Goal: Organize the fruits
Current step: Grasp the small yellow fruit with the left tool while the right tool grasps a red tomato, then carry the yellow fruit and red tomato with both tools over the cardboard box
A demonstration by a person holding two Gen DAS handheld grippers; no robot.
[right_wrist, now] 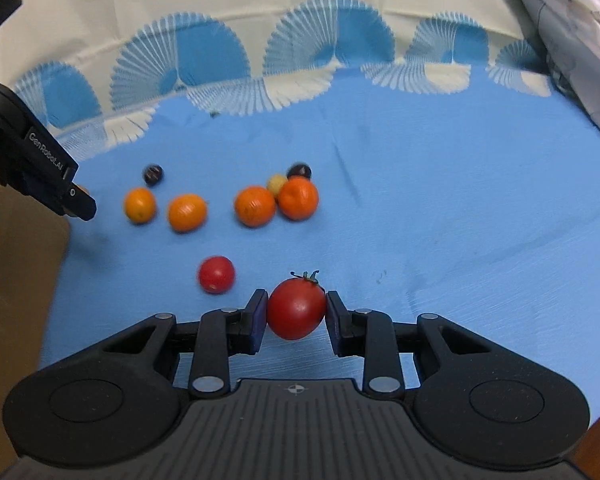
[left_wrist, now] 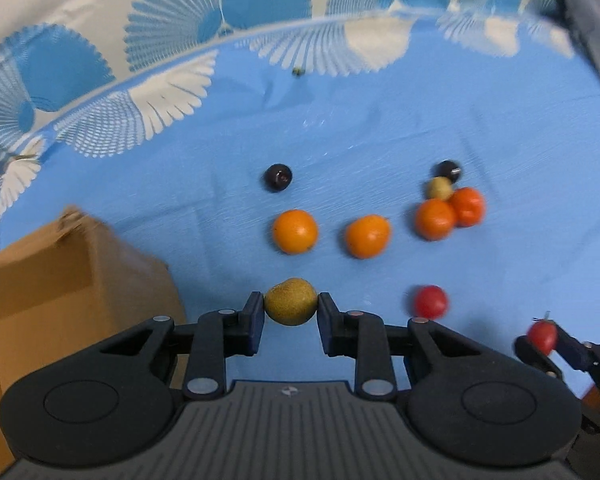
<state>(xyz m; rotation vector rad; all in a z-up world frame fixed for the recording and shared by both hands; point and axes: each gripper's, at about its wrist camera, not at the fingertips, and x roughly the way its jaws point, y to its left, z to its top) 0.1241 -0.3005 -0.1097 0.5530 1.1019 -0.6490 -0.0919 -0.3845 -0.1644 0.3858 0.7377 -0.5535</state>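
My left gripper (left_wrist: 291, 307) is shut on a yellow-green fruit (left_wrist: 291, 301), held above the blue cloth next to a cardboard box (left_wrist: 60, 292). My right gripper (right_wrist: 296, 314) is shut on a red tomato (right_wrist: 296, 309) with a green stem; it also shows in the left wrist view (left_wrist: 542, 336). On the cloth lie several oranges (left_wrist: 295, 231) (right_wrist: 187, 213), a second red tomato (left_wrist: 431, 301) (right_wrist: 216, 274), two dark plums (left_wrist: 278, 177) (left_wrist: 447, 171) and a small yellow-green fruit (left_wrist: 439, 188) (right_wrist: 277, 183).
The blue tablecloth (right_wrist: 460, 200) has a white-and-blue fan-pattern border at the back. The cardboard box stands at the left, seen also in the right wrist view (right_wrist: 16, 280). A grey patterned fabric (right_wrist: 572, 40) hangs at the right edge.
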